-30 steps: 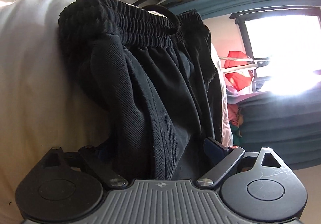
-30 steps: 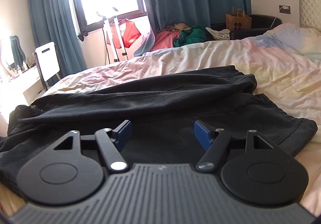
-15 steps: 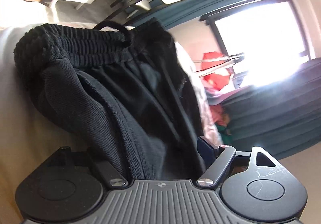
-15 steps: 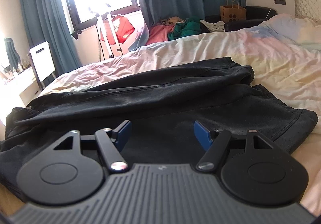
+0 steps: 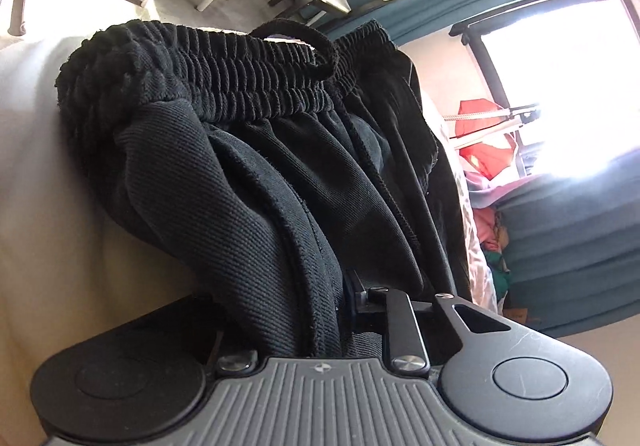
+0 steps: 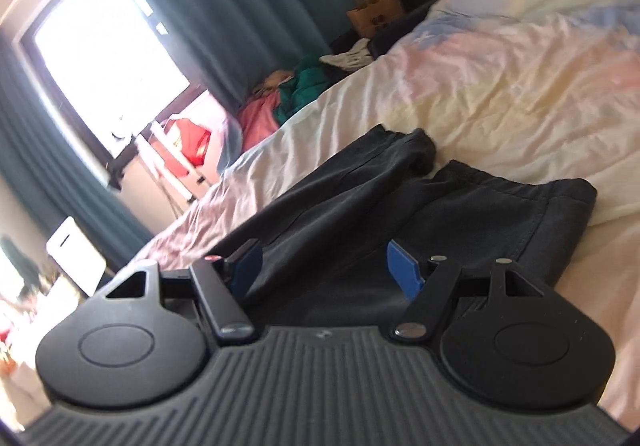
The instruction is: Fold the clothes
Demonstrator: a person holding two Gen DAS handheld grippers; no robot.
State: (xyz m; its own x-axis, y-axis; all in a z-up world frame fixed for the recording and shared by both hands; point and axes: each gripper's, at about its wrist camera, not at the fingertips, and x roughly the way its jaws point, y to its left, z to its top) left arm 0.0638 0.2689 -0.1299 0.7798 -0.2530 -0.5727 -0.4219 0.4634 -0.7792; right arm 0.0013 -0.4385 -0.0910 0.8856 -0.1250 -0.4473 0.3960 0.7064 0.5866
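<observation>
The left gripper [image 5: 324, 310] is clamped on a thick fold of the black trousers [image 5: 280, 182], with cloth bunched between its fingers and spilling back over the gripper's body. Ahead of it in the left wrist view, the elastic waistband [image 5: 224, 74] runs across the frame with its drawstring loop [image 5: 308, 42] standing up at the top, so this gripper holds the garment a little below the waist end, on the side near the bed's edge.

The right gripper [image 6: 324, 266] is spread wide and holds nothing; its blue fingertips [image 6: 404, 270] hang just above the dark cloth, though whether they touch it cannot be told. In the right wrist view the trousers lie stretched on the bed [image 6: 500, 94], their long axis running away from the gripper towards the pillow end, and the two leg hems [image 6: 560, 190] rest side by side on the pale quilt. The view is tilted and blurred.

The coming move seems to turn on that long axis. The waist is already in the left gripper, and the hems lie well forward of the open right one, which is the nearer to them. To bring the ends together, the right gripper would probably have to reach along the legs and close on the hems. The grasp must catch both layers, or one leg may slide free.
</observation>
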